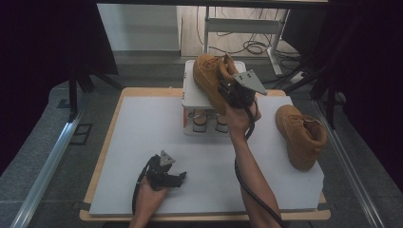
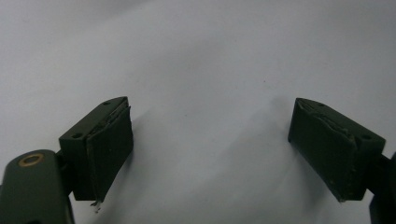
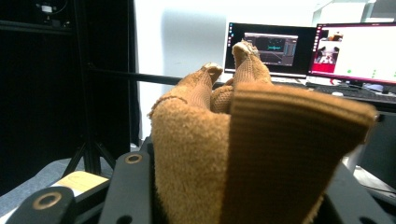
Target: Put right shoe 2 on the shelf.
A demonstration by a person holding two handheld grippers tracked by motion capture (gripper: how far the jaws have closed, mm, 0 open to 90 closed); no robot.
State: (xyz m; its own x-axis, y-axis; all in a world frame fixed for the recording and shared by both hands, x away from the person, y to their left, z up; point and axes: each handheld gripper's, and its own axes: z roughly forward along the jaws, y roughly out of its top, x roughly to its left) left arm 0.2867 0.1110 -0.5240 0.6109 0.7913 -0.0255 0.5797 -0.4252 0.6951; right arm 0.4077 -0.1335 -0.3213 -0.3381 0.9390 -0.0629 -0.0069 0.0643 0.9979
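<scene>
My right gripper (image 1: 231, 91) is shut on the collar of a tan boot (image 1: 211, 78), holding it up over the white shoe rack (image 1: 192, 97) at the back of the table. The right gripper view looks along the boot (image 3: 243, 140), whose collar is pinched between the black jaws. A second tan boot (image 1: 300, 135) lies on the white mat at the right. My left gripper (image 1: 177, 178) rests low on the mat near the front, its jaws wide apart. Its two pads (image 2: 109, 149) frame bare white mat and hold nothing.
The white mat (image 1: 142, 137) covers a wooden table. Under the rack's top shelf sits a pair of light shoes (image 1: 207, 123). Monitors (image 3: 355, 51) and a dark stand (image 3: 88, 93) are visible beyond the table. Cables lie on the floor behind (image 1: 254, 46).
</scene>
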